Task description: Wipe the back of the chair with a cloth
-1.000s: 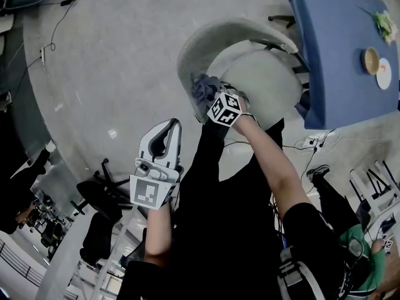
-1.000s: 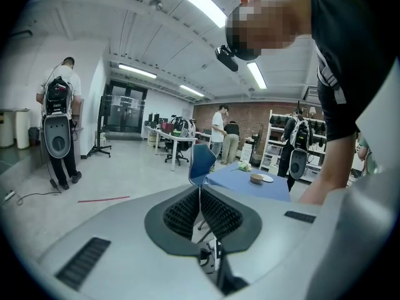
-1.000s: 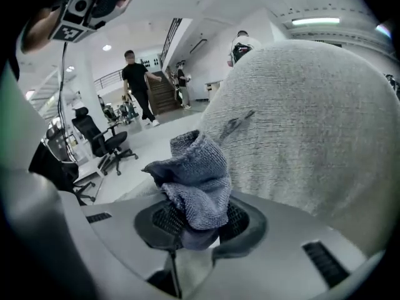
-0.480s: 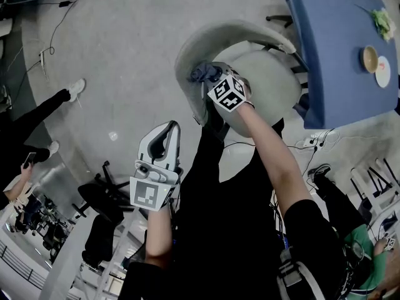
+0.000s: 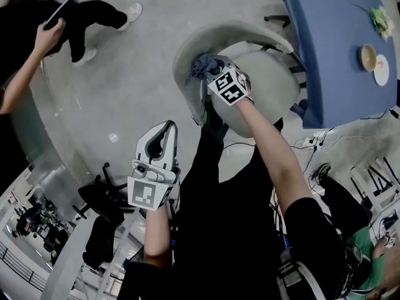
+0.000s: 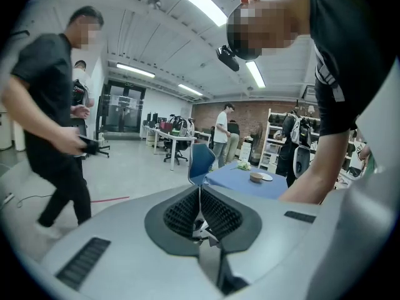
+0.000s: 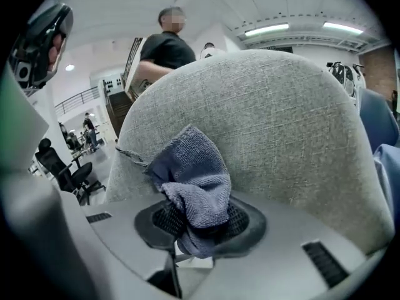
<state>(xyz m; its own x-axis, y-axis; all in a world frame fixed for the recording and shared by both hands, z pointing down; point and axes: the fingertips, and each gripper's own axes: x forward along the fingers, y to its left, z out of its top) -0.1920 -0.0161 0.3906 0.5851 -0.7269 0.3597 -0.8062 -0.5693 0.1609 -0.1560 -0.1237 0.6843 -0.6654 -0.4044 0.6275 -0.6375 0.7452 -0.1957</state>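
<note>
Wipe in progress. The right claw [image 5: 209,74] is clamped on the cloth [image 5: 201,66], which is bunched between its jaws and pressed against the grey fabric back of the chair [image 5: 219,30]. The right gripper view confirms this: the cloth [image 7: 194,180] fills the right claw [image 7: 200,222] and touches the chair [image 7: 281,124] low on the back's left part, with most of the fabric above and to the right apparently not yet under the cloth. Change noted: a second ago the cloth sat at the near end of the curved back, toward the person. It has since travelled along the curve, away from the person and toward the back's middle, and contact appears to have held throughout. That reads as one stroke under way, not a finished job, since the far stretch of the back, toward the desk [image 5: 331,55], has yet to be covered. The left claw [image 5: 167,130] stays well clear of the chair on the person's side. Its jaws are together with nothing between them, as the left gripper view shows at the left claw [image 6: 200,211], and it takes no part. A passer-by [image 5: 75,17] has come onto the floor beyond the chair, apart from it and no hindrance at present.
</note>
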